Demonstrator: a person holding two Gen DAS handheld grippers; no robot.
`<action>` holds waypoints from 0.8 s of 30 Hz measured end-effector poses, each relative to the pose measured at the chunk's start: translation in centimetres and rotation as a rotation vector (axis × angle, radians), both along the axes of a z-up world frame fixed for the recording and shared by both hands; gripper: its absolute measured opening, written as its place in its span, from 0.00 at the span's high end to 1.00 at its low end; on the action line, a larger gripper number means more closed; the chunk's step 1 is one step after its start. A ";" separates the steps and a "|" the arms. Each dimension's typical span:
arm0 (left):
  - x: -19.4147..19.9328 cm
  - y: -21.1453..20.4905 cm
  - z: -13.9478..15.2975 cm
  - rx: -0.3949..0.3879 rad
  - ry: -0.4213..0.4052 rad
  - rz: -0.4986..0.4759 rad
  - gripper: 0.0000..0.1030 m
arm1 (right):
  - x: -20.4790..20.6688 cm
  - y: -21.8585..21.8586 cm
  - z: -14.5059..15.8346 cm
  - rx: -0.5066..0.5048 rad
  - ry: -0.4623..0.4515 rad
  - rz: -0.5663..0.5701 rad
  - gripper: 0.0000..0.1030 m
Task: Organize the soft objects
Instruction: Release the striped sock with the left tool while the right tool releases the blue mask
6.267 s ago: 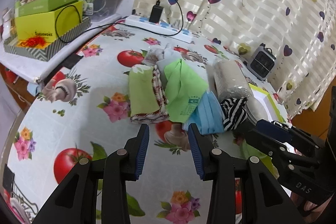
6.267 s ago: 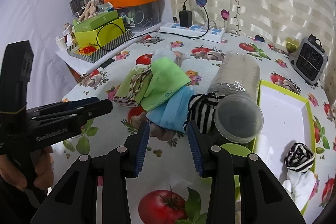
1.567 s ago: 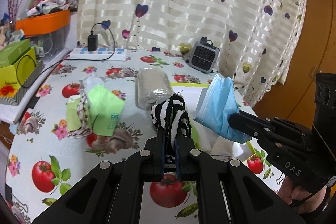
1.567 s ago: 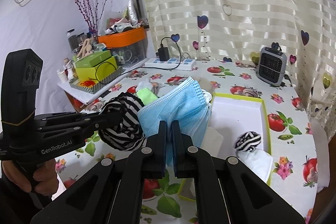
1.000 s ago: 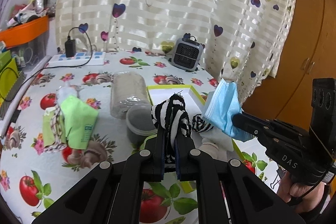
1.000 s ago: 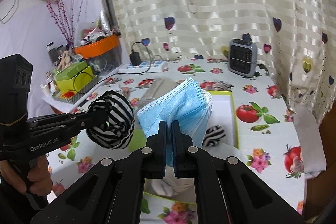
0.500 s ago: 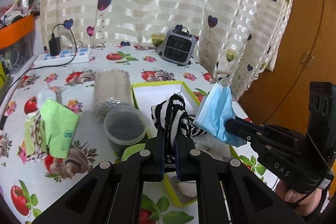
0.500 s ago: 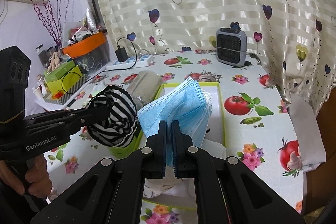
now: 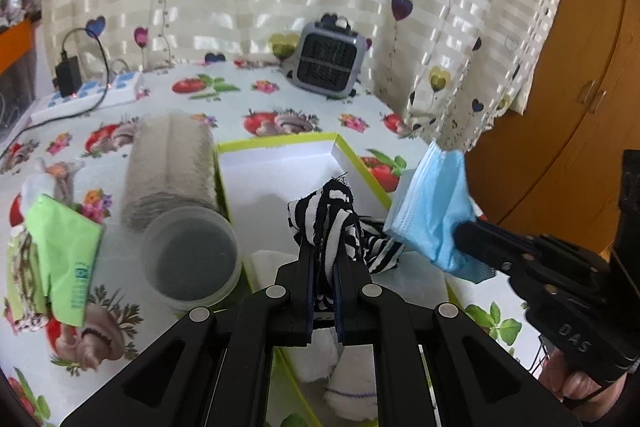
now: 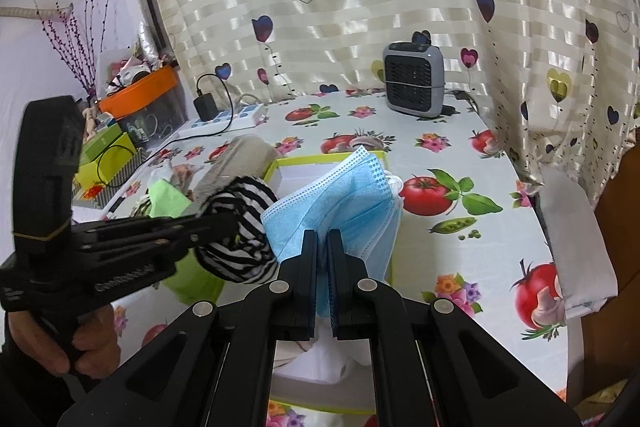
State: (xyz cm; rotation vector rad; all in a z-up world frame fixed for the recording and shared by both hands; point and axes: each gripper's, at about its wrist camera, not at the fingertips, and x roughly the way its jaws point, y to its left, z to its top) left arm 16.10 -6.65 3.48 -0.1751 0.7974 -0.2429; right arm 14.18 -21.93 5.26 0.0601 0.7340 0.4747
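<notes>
1. Over the white box (image 9: 280, 163) with the yellow-green rim, both tools now hang with their loads. A few seconds ago the left gripper (image 9: 323, 263) and right gripper (image 10: 323, 247) stood open above the pile on the left of the table, so the carry looks done and the drop is what remains.
2. Left gripper: jaws closed on the striped sock (image 9: 332, 211), a limp black-and-white knit that bunches above the fingertips.
3. Right gripper: jaws closed on the blue masks (image 10: 340, 203), a thin pleated stack, light and floppy, with white ear loops at the far edge.
4. Near end of the box: another striped sock (image 9: 380, 247) and some white fluffy cloth (image 9: 348, 387) already lie inside; how much room is left under the tools is hard to tell.
5. Left of the box: a beige towel roll (image 9: 172, 167) in a clear tube, its round lid (image 9: 192, 259) facing near, then a folded green cloth (image 9: 68, 251) on patterned fabric, all waiting on the tablecloth (image 10: 460, 155).
6. Far side: a small grey heater (image 9: 330, 65) by the curtain.
</notes>
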 end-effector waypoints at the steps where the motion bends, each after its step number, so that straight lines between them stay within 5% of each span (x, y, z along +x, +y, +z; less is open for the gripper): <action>1: 0.4 -0.1 -0.4 0.000 0.013 -0.003 0.93 | 0.1 -0.1 -0.1 -0.001 0.002 -0.002 0.95; 9: 1.7 0.2 -1.6 -0.025 0.058 -0.014 0.79 | 0.5 -0.1 -0.3 0.000 0.009 -0.005 0.95; 24: 0.3 2.4 0.7 -0.055 -0.004 0.035 0.77 | 2.0 2.4 -1.5 -0.013 0.032 0.051 0.95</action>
